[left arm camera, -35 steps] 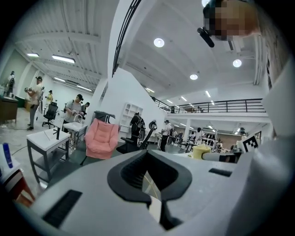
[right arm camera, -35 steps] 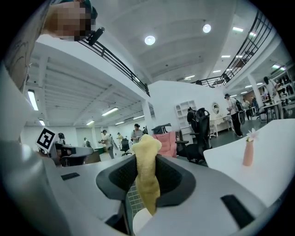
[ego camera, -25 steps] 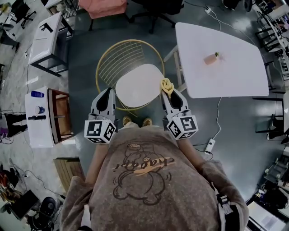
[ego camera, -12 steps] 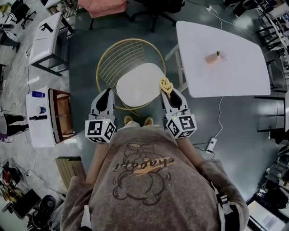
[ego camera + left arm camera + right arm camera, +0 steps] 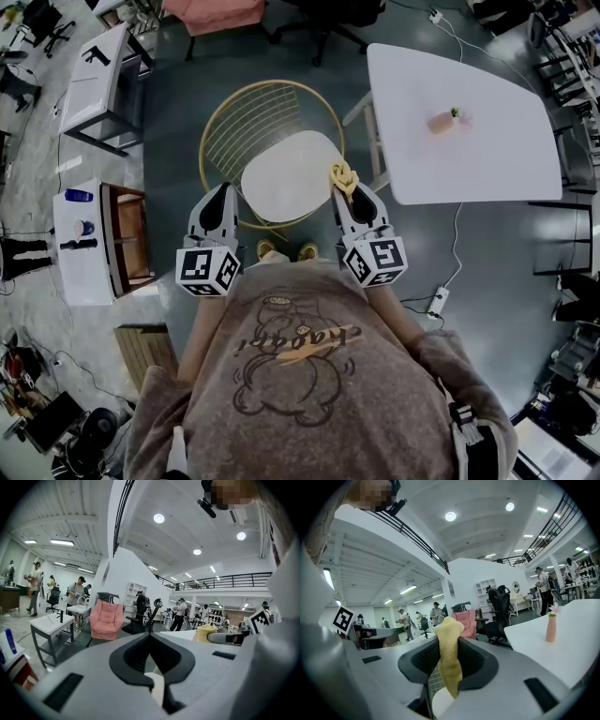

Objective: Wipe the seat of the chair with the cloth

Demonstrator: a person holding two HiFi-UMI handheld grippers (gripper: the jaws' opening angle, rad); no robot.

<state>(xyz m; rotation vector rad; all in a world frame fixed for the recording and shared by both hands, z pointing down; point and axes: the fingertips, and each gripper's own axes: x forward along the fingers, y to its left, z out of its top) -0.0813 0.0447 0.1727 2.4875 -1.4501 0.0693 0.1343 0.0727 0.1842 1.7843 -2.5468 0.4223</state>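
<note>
Large open lab or workshop hall, round ceiling lights (image 5: 159,518) shining overhead, a mezzanine railing (image 5: 234,580) running above, people (image 5: 77,590) standing at white worktops (image 5: 50,622), office chairs (image 5: 501,609) and a pink armchair (image 5: 106,619) sitting about, a power strip (image 5: 436,303) lying on the grey floor (image 5: 173,103).

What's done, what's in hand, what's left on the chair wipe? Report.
Done: the yellow cloth is picked up, clamped in the right gripper. In hand: it sits at the right edge of the white chair seat; contact can't be judged. The left gripper is shut, empty. Remaining: wiping the seat.
</note>
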